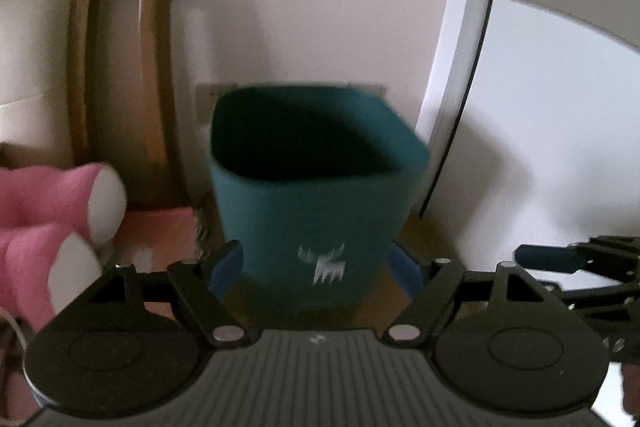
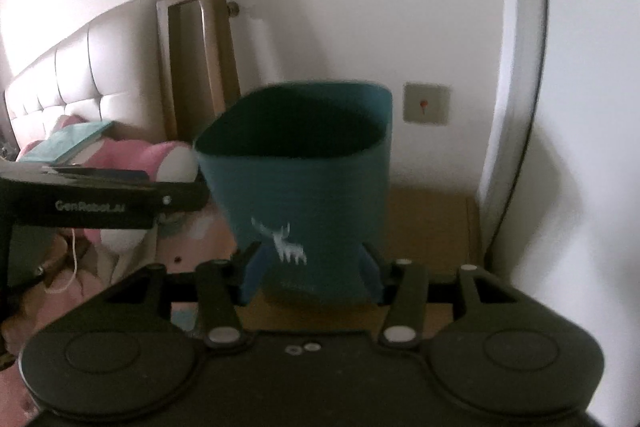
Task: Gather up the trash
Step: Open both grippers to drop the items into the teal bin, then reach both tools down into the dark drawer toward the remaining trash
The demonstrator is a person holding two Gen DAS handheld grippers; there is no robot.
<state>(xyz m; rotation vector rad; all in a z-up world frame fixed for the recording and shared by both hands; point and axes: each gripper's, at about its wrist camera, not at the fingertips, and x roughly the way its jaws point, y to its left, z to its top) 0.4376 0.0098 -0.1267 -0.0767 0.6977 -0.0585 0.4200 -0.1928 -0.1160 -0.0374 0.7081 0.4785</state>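
Note:
A teal bin (image 1: 320, 195) with a white deer print stands upright against the wall, on a wooden surface (image 2: 432, 227). Its inside is dark, so its contents do not show. My left gripper (image 1: 316, 267) is open, and the bin appears beyond its blue pads (image 1: 226, 267) with nothing held between them. My right gripper (image 2: 312, 277) is open as well and frames the foot of the same bin (image 2: 304, 179). In the left wrist view the right gripper (image 1: 560, 259) reaches in from the right edge, apart from the bin. The left gripper (image 2: 120, 203) shows side-on at the left of the right wrist view.
A wood-framed mirror (image 1: 120, 87) leans on the wall left of the bin. A pink and white plush toy (image 1: 48, 211) lies at the left, with a padded headboard (image 2: 72, 79) behind it. A white door edge (image 1: 460, 67) rises right of the bin, beside a wall plate (image 2: 426, 103).

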